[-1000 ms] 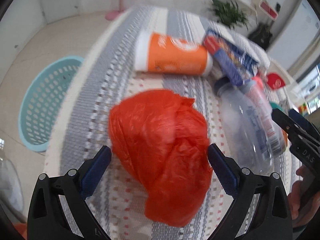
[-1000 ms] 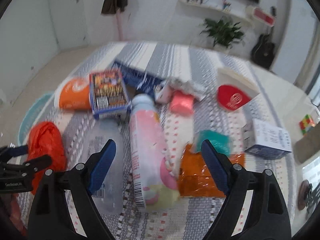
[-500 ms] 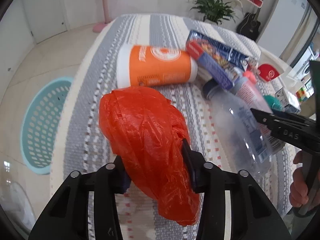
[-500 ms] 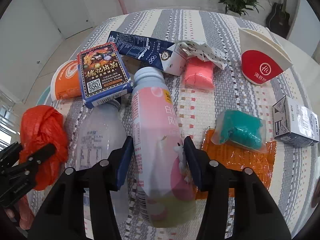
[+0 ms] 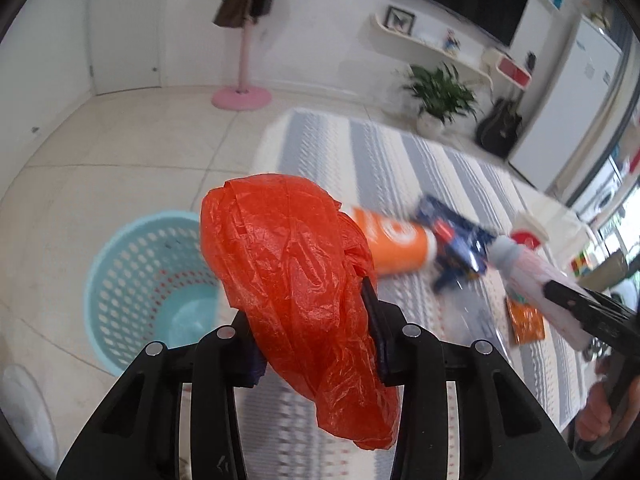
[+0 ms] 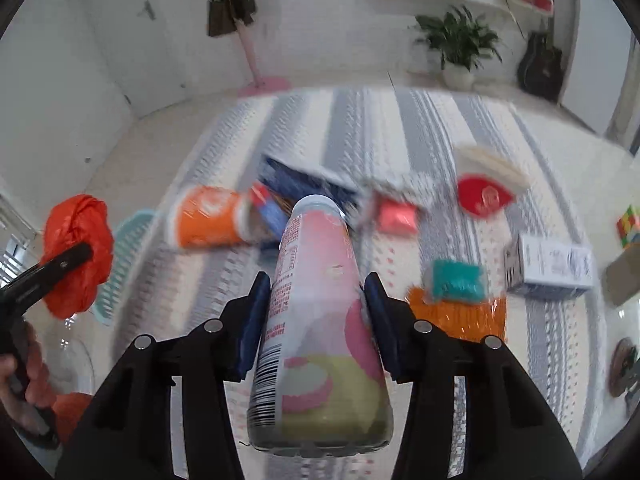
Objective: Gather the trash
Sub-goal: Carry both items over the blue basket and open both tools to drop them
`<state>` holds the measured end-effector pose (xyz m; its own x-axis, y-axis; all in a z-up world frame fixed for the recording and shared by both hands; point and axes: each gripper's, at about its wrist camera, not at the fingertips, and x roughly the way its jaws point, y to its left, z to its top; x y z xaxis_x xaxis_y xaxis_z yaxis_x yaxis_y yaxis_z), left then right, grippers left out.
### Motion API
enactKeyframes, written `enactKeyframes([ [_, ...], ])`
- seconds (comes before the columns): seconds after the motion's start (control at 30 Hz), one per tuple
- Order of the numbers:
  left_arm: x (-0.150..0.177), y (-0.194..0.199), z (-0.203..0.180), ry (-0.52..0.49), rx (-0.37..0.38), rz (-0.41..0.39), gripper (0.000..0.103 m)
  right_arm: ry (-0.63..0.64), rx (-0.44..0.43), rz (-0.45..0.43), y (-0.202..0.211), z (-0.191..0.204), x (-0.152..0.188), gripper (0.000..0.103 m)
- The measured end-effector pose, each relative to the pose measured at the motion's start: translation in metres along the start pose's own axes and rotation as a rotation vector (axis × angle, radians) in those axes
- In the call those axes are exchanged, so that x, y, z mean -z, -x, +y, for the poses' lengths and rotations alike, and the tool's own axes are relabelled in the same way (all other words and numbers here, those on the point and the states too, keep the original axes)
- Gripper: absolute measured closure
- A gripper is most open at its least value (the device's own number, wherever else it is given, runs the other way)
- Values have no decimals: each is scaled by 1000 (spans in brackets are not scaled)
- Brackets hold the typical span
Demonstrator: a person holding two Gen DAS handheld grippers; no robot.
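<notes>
So the red plastic bag (image 5: 304,280) is a crumpled, glossy wad, bunched fat at the top and trailing a loose flap down toward the bottom center of the left wrist view. The left tool (image 5: 312,332) is clenched on it, blue pads squeezing into both sides around the middle of the frame. It's held up off the striped tabletop (image 5: 400,160), and the light blue basket (image 5: 148,280) sits on the floor in the left half of the frame, partly behind the bag.

In the right wrist view the pink bottle (image 6: 316,320) fills the center: pink label with a barcode low on its left side, pale green band near the base, grey-white cap pointing away toward the upper middle. The right tool (image 6: 316,320) is grasping it, pads pressed on both flanks, and it looks lifted clear of the tabletop, though the blur makes that hard to be sure of.

Left of center lies the orange cup (image 6: 208,216) on its side, with a dark blue packet (image 6: 304,180) just behind it. At the far left edge you can see the left tool and bag from the side, with the person's hand (image 6: 24,376) wrapped round the handle in the lower left corner.
</notes>
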<state>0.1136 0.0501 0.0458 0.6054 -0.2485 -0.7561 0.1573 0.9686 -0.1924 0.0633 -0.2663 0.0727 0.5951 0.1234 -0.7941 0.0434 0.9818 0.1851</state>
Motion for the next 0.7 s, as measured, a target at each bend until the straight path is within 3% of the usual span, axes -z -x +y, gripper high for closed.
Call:
enactKeyframes([
  [0.2,-30,41,59,68,-58,-87,65,103,-94,-116,38,73,-42,58],
  [0.37,-42,53,118,132,-116,-110,65,206,-139,-141,25,155,-62,58],
  [0.57,-39,17,188,223,-147,-24,65,276,-213,-31,-44,242,-63,58],
  [0.7,-23,-21,226,298,-159,56,65,297,-238,92,-111,289,-49,58],
])
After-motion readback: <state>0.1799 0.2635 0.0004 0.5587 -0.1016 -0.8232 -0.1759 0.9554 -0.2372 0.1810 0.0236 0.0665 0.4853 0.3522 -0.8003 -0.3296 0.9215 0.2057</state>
